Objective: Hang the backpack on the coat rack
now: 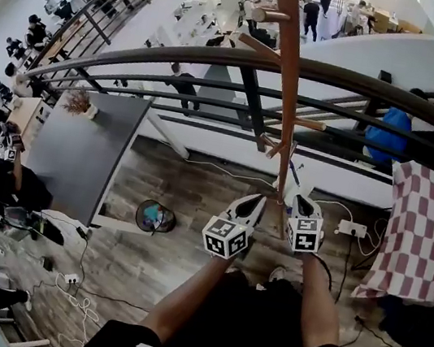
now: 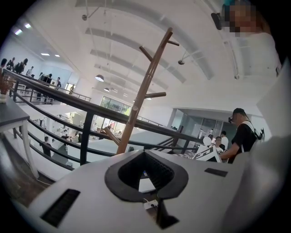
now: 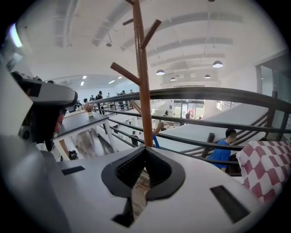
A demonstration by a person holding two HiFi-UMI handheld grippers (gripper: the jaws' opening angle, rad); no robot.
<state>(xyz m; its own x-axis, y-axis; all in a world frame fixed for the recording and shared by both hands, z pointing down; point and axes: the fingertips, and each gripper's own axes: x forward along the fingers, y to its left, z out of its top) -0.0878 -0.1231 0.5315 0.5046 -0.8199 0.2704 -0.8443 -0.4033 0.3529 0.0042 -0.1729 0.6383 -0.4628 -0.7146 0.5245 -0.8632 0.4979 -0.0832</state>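
Observation:
The wooden coat rack (image 1: 289, 73) is a brown pole with short pegs that stands against the dark railing; its pole also shows in the left gripper view (image 2: 141, 95) and the right gripper view (image 3: 143, 82). My left gripper (image 1: 249, 207) is just left of the pole's lower part, and my right gripper (image 1: 302, 206) is just right of it. Both point at the pole with their jaws shut and nothing between them. The left gripper (image 2: 144, 154) and the right gripper (image 3: 144, 150) show tips that meet. I cannot make out a backpack in any view. A thin blue strip (image 3: 156, 140) shows by the pole's base.
A curved dark railing (image 1: 179, 55) runs behind the rack, with an open floor below it. A grey table (image 1: 80, 154) with a small plant (image 1: 78, 102) stands at the left. A red-and-white checkered cloth (image 1: 425, 236) is at the right. A power strip (image 1: 350, 229) and cables lie on the wooden floor.

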